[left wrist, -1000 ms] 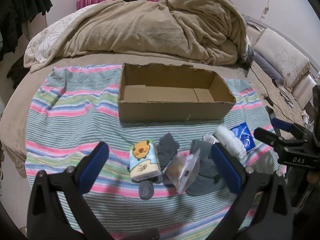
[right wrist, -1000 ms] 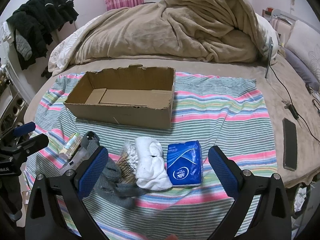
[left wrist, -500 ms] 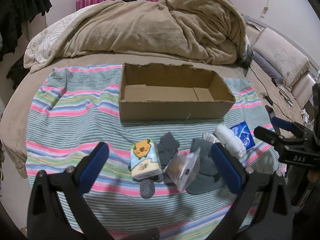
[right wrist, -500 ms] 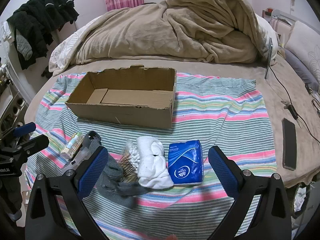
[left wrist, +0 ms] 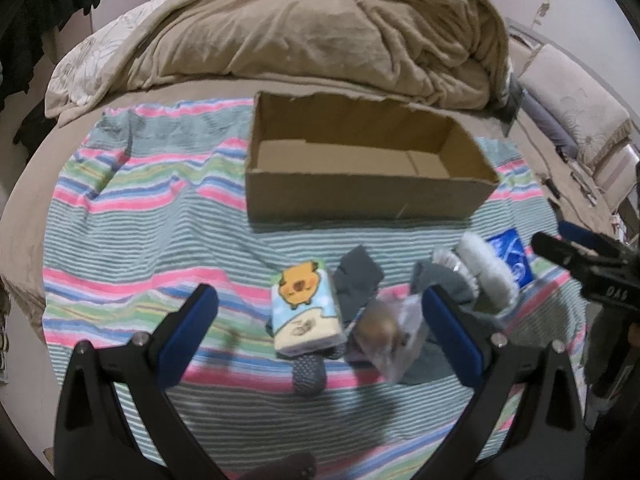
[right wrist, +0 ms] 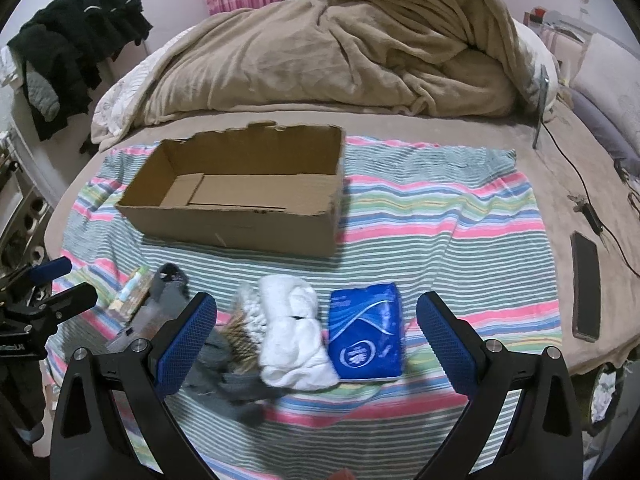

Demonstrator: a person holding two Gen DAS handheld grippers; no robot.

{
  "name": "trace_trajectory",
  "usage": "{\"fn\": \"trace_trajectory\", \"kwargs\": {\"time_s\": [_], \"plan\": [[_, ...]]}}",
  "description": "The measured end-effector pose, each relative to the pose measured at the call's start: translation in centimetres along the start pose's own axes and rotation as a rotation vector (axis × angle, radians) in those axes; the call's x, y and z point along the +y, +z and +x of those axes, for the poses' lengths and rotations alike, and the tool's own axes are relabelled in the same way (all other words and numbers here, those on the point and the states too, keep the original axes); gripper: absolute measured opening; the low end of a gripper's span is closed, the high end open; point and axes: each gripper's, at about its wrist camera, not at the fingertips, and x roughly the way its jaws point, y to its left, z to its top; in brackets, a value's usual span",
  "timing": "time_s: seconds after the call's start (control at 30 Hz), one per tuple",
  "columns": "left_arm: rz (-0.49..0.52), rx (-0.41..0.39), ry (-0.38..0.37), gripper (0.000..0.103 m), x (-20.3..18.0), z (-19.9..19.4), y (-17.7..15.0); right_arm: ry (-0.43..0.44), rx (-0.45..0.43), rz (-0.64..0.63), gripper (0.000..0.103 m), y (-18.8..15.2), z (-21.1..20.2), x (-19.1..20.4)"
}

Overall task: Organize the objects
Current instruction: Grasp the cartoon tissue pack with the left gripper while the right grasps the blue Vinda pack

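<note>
An empty open cardboard box [left wrist: 360, 196] [right wrist: 240, 220] sits on a striped towel [left wrist: 140, 216] [right wrist: 440, 216] on the bed. In front of it lie a tissue pack with an orange cartoon animal [left wrist: 306, 312], grey socks [left wrist: 358, 280] [right wrist: 236, 384], a clear plastic packet [left wrist: 394, 334], cotton swabs [right wrist: 244, 320], white socks [right wrist: 292, 340] [left wrist: 486, 264] and a blue tissue pack [right wrist: 366, 332] [left wrist: 510, 252]. My left gripper [left wrist: 318, 328] is open above the cartoon pack. My right gripper [right wrist: 316, 330] is open above the white socks and blue pack.
A heaped tan blanket [left wrist: 320, 32] [right wrist: 340, 40] lies behind the box. A black phone [right wrist: 586, 292] and a cable [right wrist: 576, 176] lie on the bed's right side. Dark clothes [right wrist: 72, 40] hang at the left. Pillows [left wrist: 568, 108] sit at the far right.
Both grippers have moved slightly forward and down toward the row of objects. Both stay open and empty. The objects have not moved.
</note>
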Motion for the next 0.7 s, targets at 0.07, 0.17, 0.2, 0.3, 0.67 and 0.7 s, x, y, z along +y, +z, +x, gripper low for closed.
{"fn": "trace_trajectory", "kwargs": {"time_s": [0.07, 0.17, 0.2, 0.3, 0.67, 0.7], "plan": [[-0.004, 0.013, 0.013, 0.102, 0.3, 0.7, -0.1, -0.006, 0.006, 0.011, 0.102, -0.1, 0.4, -0.6], [-0.008, 0.035, 0.032, 0.102, 0.9, 1.9, -0.3, -0.02, 0.022, 0.024, 0.102, -0.2, 1.2, -1.5], [-0.011, 0.043, 0.036, 0.102, 1.1, 2.2, -0.3, -0.025, 0.026, 0.028, 0.102, -0.2, 1.5, -1.8], [-0.022, 0.068, 0.034, 0.102, 1.8, 3.3, -0.5, -0.035, 0.046, 0.044, 0.102, -0.5, 2.4, -2.6], [-0.011, 0.144, 0.039, 0.102, 2.2, 6.6, -1.4, -0.045, 0.131, 0.068, 0.098, -1.9, 6.0, -4.2], [-0.008, 0.146, 0.04, 0.102, 2.2, 6.8, -1.5, -0.044, 0.134, 0.071, 0.096, -2.0, 6.2, -4.3]]}}
